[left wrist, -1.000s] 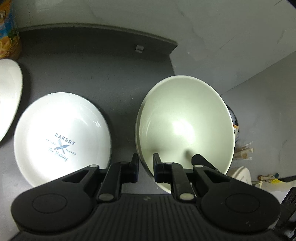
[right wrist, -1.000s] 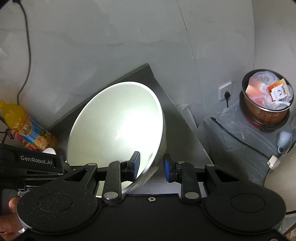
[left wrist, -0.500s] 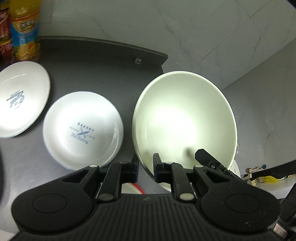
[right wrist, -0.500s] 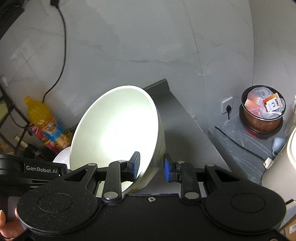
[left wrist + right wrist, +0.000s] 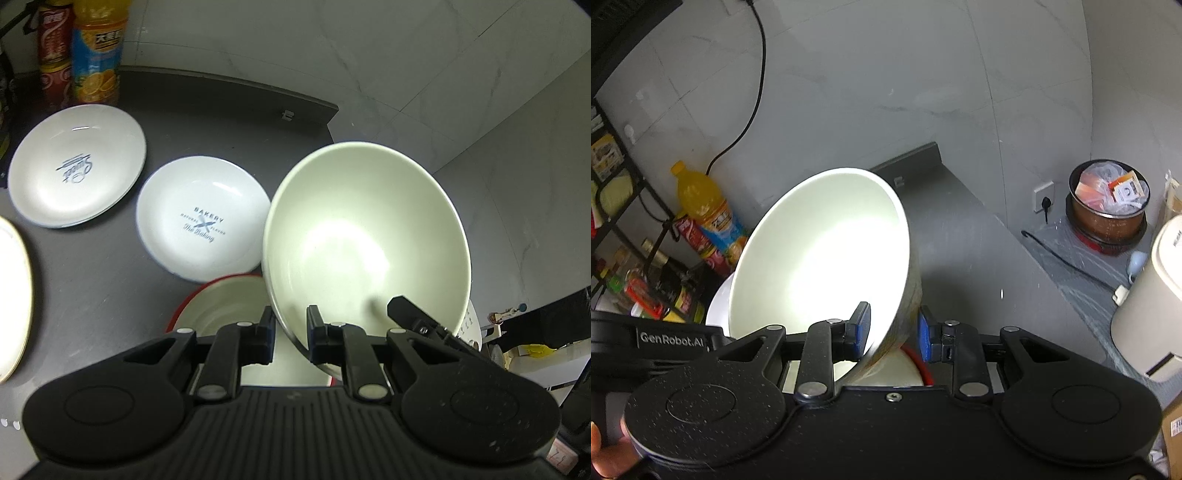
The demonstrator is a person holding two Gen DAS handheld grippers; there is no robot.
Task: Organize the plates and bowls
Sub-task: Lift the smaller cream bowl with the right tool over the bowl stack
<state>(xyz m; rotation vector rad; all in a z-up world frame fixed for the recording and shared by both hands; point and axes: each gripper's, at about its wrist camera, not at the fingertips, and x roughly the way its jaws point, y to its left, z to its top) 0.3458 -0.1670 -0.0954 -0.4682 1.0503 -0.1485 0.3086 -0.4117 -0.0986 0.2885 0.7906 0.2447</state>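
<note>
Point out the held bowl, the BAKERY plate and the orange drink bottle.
Bowl [image 5: 354, 236], left wrist view, inner wall.
BAKERY plate [image 5: 203, 221], left wrist view, printed centre.
Orange bottle [image 5: 701, 206], right wrist view, body above the label.

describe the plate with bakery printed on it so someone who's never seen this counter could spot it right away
On the dark grey counter, look just left of the big pale bowl gripped at its rim by the left gripper and right gripper. The bakery plate lies flat there, behind a red-rimmed bowl. Unlike the larger white plate further left with its script logo, it reads "BAKERY" above crossed utensils.
</note>
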